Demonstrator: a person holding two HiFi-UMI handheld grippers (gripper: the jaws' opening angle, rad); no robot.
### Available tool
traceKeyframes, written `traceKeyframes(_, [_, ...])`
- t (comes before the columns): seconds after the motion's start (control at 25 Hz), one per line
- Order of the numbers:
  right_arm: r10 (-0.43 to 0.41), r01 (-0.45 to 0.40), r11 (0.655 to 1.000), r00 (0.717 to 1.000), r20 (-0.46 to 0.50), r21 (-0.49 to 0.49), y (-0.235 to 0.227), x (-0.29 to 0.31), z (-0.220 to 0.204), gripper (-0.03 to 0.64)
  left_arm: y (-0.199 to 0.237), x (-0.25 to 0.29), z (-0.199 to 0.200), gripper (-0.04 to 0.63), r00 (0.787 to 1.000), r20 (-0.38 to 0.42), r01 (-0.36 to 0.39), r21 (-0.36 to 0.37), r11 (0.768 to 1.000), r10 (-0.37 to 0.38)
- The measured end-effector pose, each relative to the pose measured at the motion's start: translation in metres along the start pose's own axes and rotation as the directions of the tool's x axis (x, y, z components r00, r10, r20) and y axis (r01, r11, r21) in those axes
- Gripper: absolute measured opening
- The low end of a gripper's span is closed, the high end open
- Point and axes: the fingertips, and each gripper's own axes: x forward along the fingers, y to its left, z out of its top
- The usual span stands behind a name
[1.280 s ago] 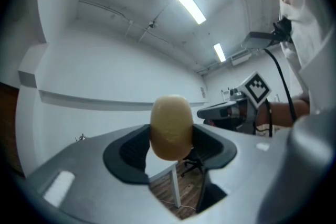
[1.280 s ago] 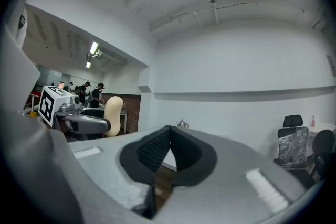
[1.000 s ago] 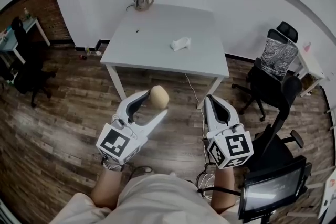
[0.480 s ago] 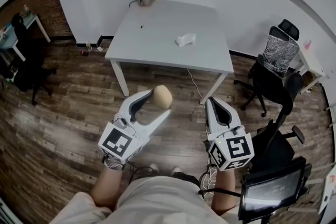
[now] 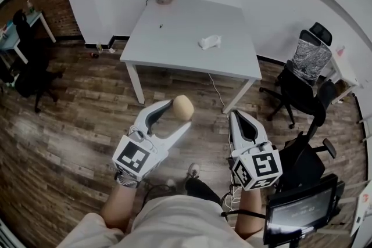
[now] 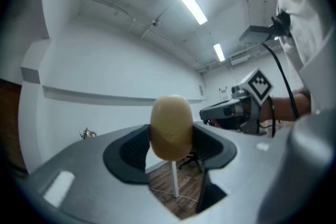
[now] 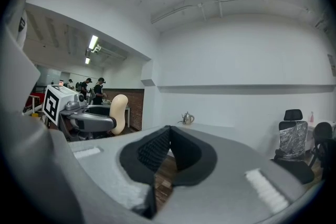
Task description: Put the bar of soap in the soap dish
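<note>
Where textured black pads [image 6: 131,150] pinch, smooth oval tan soap [image 6: 170,126], left tongs [image 5: 178,114].

No words, numbers or brands are legible. The left gripper [image 5: 179,113] and right gripper [image 5: 236,115] bear only black-and-white square code markers; the monitor [image 5: 299,215] seems too blurred to read.

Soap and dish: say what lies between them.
Head view: only wood floor, then bare tabletop, between the soap in the left tool and the dish.
</note>
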Motion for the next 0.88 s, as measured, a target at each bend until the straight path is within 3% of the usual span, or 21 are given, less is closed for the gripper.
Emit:
traceKeyframes(0.24, [0.004,-0.004,1.000,1.000,-0.017,-0.001,0.005,0.001,-0.003,0.003,0.001,0.002,0.007,0.270,1.000,0.018,0.000,-0.023,1.000,0.000])
traceKeyframes(0.44, [0.005,-0.005,1.000,1.000,-0.023,-0.017,0.004,0.003,-0.006,0.003,-0.003,0.005,-0.007,0.270,0.999,-0.024,0.034,0.054,0.998,-0.032])
traceKeyframes(0.6, [0.004,-0.004,1.000,1.000,-0.027,-0.010,0.004,0.002,-0.009,0.003,-0.005,0.003,-0.006,0.270,1.000,-0.017,0.013,0.013,1.000,-0.013])
traceKeyframes(0.88, [0.001,-0.002,0.999,0.999,-0.036,-0.036,-0.002,0.003,-0.014,0.003,-0.001,0.010,-0.009,0.270,1.000,-0.025,-0.001,0.020,1.000,0.001])
